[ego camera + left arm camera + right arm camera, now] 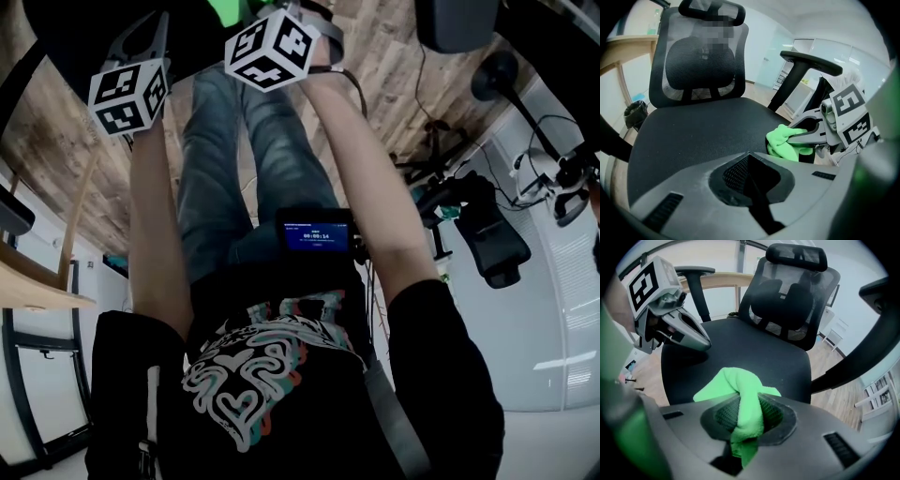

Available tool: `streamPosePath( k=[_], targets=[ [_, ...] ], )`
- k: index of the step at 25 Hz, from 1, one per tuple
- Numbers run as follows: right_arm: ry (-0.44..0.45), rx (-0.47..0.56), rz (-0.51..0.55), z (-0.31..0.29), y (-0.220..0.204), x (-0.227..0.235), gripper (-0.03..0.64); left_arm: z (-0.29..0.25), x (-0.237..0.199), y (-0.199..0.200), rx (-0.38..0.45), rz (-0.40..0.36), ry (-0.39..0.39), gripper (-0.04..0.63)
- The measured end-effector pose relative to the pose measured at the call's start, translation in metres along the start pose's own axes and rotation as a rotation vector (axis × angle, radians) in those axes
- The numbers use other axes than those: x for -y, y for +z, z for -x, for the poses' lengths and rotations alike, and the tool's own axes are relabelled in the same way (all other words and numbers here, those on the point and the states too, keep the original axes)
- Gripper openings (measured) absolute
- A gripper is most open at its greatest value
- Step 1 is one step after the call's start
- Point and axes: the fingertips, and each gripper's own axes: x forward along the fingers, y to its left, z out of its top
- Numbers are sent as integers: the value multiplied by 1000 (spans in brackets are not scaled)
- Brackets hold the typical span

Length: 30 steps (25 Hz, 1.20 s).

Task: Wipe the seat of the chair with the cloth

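Right gripper [749,420] clamps cloth [733,383] over seat [754,352]; left gripper [749,161] closed, empty; arms [375,178] outstretched.

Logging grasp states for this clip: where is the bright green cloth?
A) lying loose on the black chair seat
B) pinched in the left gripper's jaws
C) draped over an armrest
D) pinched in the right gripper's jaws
D: the right gripper view shows the bright green cloth bunched between the closed jaws of the right gripper; the left gripper is shut on nothing.
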Motion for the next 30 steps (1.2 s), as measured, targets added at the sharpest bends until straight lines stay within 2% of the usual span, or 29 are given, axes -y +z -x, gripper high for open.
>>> streamPosePath(
  k=[10, 15, 18, 30],
  targets=[
    [37, -4, 27, -12, 2, -24, 83, 10, -1, -13, 6, 31, 28, 2],
    [52, -19, 45, -30, 49, -77, 83, 47, -55, -37, 33, 83, 46, 2],
    [59, -18, 54, -37, 65, -96, 83, 59, -72, -44, 41, 94, 55, 1],
    [81, -23, 70, -42, 77, -100, 83, 62, -78, -46, 45, 125, 60, 2]
  ],
)
